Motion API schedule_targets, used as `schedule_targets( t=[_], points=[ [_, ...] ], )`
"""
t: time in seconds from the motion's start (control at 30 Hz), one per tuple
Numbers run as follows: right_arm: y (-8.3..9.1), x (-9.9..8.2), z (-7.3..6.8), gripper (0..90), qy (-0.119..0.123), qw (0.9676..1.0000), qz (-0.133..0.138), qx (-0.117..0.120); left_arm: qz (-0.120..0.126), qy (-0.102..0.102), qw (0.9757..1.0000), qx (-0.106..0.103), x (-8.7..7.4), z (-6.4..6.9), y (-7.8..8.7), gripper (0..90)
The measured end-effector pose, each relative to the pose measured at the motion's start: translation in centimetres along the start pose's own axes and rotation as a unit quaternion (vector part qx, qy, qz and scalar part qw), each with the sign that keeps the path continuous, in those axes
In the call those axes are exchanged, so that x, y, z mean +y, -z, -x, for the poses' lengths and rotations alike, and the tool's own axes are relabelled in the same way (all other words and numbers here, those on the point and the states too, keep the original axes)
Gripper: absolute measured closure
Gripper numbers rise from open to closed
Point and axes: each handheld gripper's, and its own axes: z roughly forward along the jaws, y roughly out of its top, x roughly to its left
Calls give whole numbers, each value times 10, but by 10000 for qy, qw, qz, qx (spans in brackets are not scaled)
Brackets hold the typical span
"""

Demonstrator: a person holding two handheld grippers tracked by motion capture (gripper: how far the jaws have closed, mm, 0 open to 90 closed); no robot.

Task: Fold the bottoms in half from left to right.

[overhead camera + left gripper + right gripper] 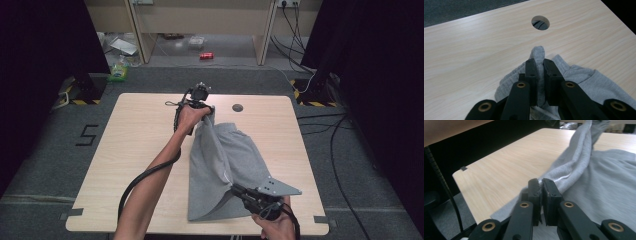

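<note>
Left claw (207,107), near the far edge of the table (135,145), is clamped on a bunched fold of the grey garment (220,160). The garment lies draped across the table's middle. Right claw (235,190), at the near edge, pinches the garment's hem.

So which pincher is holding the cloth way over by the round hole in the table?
The left gripper, pinching the grey garment near the round hole. The right gripper grips it at the table's near edge.

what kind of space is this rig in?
Probably a lab or recording bay: bare wooden table on grey carpet, hazard-striped stand bases, loose floor cables, and a grey garment as workpiece.
</note>
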Motion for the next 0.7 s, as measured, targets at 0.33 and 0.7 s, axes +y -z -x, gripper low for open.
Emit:
schedule_targets(
  t=[0.33, 0.7],
  points=[
    [31, -20, 20, 857, -299, 9990, 163, -289, -28, -37, 9999, -160, 7, 31, -23, 818],
    [45, -38, 33, 857, -510, 9974, 119, -503, 12, 70, 9993, -369, 7, 52, -41, 609]
  ],
)
